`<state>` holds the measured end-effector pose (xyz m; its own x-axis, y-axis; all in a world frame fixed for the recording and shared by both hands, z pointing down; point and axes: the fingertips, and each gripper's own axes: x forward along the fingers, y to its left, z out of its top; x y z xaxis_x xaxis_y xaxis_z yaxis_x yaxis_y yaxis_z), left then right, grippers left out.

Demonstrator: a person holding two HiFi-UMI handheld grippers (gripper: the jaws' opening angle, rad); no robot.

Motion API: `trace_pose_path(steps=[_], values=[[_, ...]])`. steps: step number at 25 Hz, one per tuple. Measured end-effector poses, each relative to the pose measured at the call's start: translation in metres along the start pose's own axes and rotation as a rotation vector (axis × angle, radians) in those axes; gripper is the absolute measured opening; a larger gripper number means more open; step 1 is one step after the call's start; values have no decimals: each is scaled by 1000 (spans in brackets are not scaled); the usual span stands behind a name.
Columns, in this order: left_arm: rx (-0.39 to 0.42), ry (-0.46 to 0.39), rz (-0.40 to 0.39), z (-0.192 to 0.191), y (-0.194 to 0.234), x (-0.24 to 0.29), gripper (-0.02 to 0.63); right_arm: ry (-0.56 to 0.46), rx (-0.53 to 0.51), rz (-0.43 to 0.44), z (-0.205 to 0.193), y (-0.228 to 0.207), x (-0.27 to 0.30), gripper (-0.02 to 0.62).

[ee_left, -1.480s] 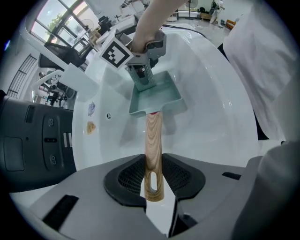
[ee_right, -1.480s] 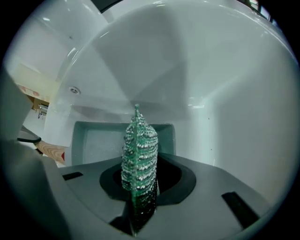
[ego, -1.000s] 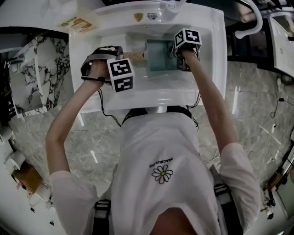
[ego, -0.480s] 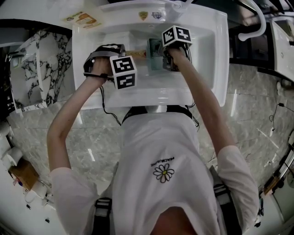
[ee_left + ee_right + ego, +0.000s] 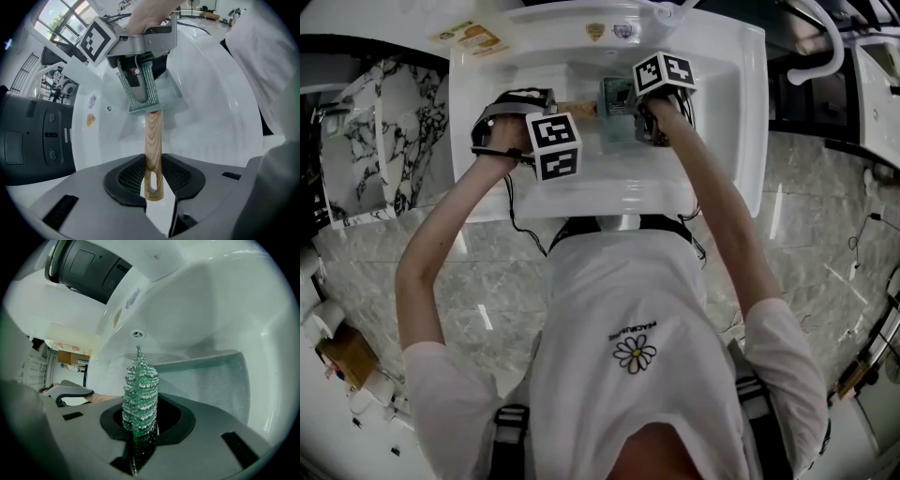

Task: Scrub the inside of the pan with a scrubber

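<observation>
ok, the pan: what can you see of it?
The pan is square, speckled grey-green inside, with low walls and a light wooden handle slotted at its end. It is in the white sink. The left gripper clamps the handle; the right gripper holds a green scrubber over its inside.

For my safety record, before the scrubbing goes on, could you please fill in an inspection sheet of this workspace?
Surface: white sink, nothing spilled seen.
Job's things: square green pan inside the sink, with a wooden handle; green scrubber beside the pan, contact unclear.
Clutter: stickers on the sink's rim; nothing else seen.
Grippers: left gripper jaws shut on the handle; right gripper jaws shut on the scrubber.
Cables: black cable hangs below the left gripper.
Surroundings: marbled floor; white hose at the right.
</observation>
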<state>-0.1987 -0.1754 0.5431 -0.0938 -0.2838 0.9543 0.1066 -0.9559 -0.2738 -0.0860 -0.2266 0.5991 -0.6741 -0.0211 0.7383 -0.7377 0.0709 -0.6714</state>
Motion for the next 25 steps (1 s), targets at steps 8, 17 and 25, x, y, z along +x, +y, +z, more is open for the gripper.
trace_pose_path(steps=[8,17,25], values=[[-3,-1,-6,-2,-4,2,123,28,-67,-203,-1,-72,-42,63],[-2,0,-8,-3,-5,4,123,97,-44,-380,-16,-133,-50,63],[6,5,-8,-2,-1,4,121,90,-18,-381,-19,-131,-39,63]])
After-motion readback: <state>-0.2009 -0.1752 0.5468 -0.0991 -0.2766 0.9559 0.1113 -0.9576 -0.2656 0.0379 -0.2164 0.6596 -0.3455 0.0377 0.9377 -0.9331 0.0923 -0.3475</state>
